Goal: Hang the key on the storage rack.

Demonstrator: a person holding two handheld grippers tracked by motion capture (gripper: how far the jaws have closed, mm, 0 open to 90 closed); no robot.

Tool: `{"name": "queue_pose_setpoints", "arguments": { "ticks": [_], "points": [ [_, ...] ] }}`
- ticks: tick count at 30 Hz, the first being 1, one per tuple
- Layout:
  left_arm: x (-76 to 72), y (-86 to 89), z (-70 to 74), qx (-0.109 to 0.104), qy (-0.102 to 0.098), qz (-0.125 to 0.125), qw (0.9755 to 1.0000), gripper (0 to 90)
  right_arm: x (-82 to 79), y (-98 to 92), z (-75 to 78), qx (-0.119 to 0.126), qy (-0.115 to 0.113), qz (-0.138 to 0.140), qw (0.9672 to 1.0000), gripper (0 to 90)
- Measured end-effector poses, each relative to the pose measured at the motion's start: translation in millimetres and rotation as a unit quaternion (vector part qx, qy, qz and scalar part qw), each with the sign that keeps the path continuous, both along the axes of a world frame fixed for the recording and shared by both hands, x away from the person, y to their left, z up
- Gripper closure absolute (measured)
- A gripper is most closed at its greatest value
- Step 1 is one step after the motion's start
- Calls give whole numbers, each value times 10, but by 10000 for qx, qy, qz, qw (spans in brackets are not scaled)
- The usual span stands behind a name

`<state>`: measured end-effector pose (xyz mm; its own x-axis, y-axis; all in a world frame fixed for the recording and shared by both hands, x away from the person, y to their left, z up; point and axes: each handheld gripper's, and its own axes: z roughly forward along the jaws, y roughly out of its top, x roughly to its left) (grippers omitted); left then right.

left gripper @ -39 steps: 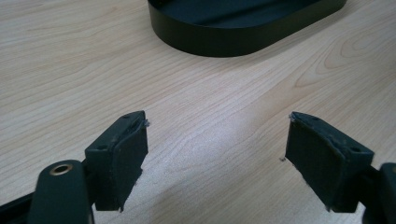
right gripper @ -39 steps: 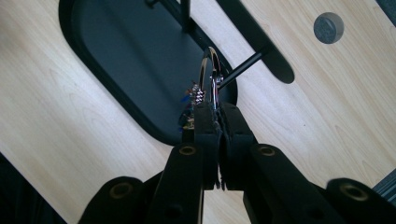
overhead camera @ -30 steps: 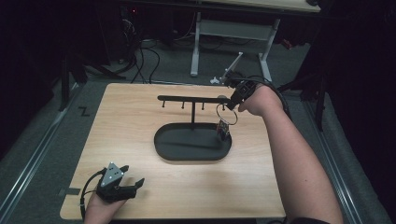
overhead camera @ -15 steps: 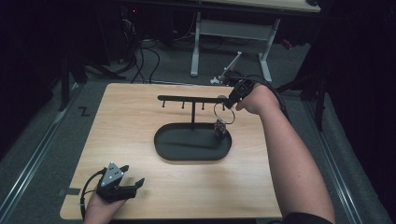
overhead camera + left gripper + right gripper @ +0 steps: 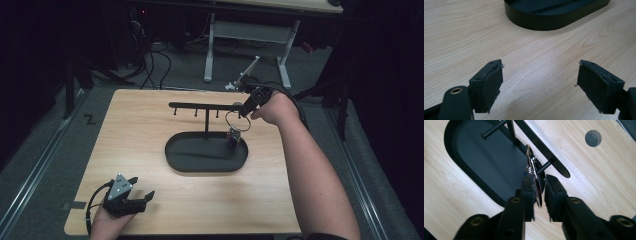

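High view: right gripper [image 5: 246, 106] is held at the right end of the black stand's crossbar [image 5: 205, 106], above the right end of the oval black tray [image 5: 206, 166]. A metal key ring [image 5: 233, 120] hangs there from the end peg of the crossbar, with a small dark tag [image 5: 233, 137] dangling below it over the tray's right end.

Right gripper view: the ring [image 5: 534, 177] sits edge-on in the gap between the two black pads, close against the left pad [image 5: 528, 187]; a clear slit separates it from the right pad [image 5: 551, 192]. Jaws have just been opening, now parted a little, ring between them and looped over the peg [image 5: 544, 167]. Whether the left pad touches the ring, cannot tell.

Against the frames a second and half a second ago: right hand in the same spot at the crossbar end; ring and tag hang in about the same place. Stand and tray unmoved.

Left gripper [image 5: 131, 199] rests on the near left corner of the wooden table [image 5: 130, 130], well apart from the tray, same place as before. Left gripper view: jaws wide apart, nothing between them, bare wood under them, tray rim [image 5: 554, 23] farther off.
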<state>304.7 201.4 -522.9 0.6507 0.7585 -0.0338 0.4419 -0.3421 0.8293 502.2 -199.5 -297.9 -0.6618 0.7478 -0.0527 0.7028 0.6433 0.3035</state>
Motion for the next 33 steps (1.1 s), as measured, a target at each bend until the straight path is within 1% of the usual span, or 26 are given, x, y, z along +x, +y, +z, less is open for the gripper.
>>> {"name": "queue_pose_setpoints", "arguments": {
  "ticks": [3, 4, 5, 7, 9, 11, 13, 15, 16, 18, 20, 21, 23, 27, 30, 33],
  "points": [
    [0, -9, -4, 5, -12, 7, 10000, 210, -48, -37, 13, 34, -67, -115, 9999, 711],
    [0, -11, -4, 4, -10, 7, 10000, 210, -57, -51, 18, 23, -107, -71, 9999, 690],
    [0, -14, -5, 3, -8, 6, 10000, 209, -77, -60, 24, -1, -124, -97, 9999, 673],
    [0, -18, -6, 10, -6, 3, 10000, 210, -116, -79, 30, 69, -135, -160, 9998, 635],
    [0, -21, -5, 18, -5, -8, 10000, 210, -147, -102, 18, 108, -140, -222, 9996, 577],
    [0, -25, -4, 25, -5, -14, 10000, 210, -176, -124, -19, 135, -113, -287, 9994, 524],
    [-2, -25, -2, 35, 9, -22, 10000, 210, -207, -151, -71, 155, -135, -334, 9992, 475],
    [-2, -24, -4, 31, 7, -23, 10000, 210, -235, -182, -133, 165, -171, -412, 9989, 408],
    [-2, -23, -4, 30, 6, -22, 10000, 210, -247, -199, -162, 152, -209, -442, 9987, 389],
    [-1, -22, -6, 20, -3, -14, 10000, 210, -276, -234, -222, 215, -239, -490, 9983, 340],
    [-1, -25, -9, 23, -4, -14, 10000, 209, -301, -265, -279, 253, -263, -495, 9981, 287],
    [-1, -29, -12, 24, -9, -13, 10000, 209, -321, -274, -308, 267, -313, -491, 9979, 269],
    [-2, -33, -11, 36, 4, -26, 10000, 209, -360, -296, -359, 316, -399, -476, 9976, 247],
    [-5, -35, -13, 50, 5, -19, 10000, 209, -433, -339, -480, 403, -458, -491, 9969, 240],
    [-8, -34, -15, 48, 1, -10, 10000, 209, -499, -353, -568, 414, -485, -509, 9967, 240],
    [-11, -35, -17, 57, 15, -16, 10000, 208, -574, -364, -652, 404, -560, -507, 9963, 236]
  ]
}}
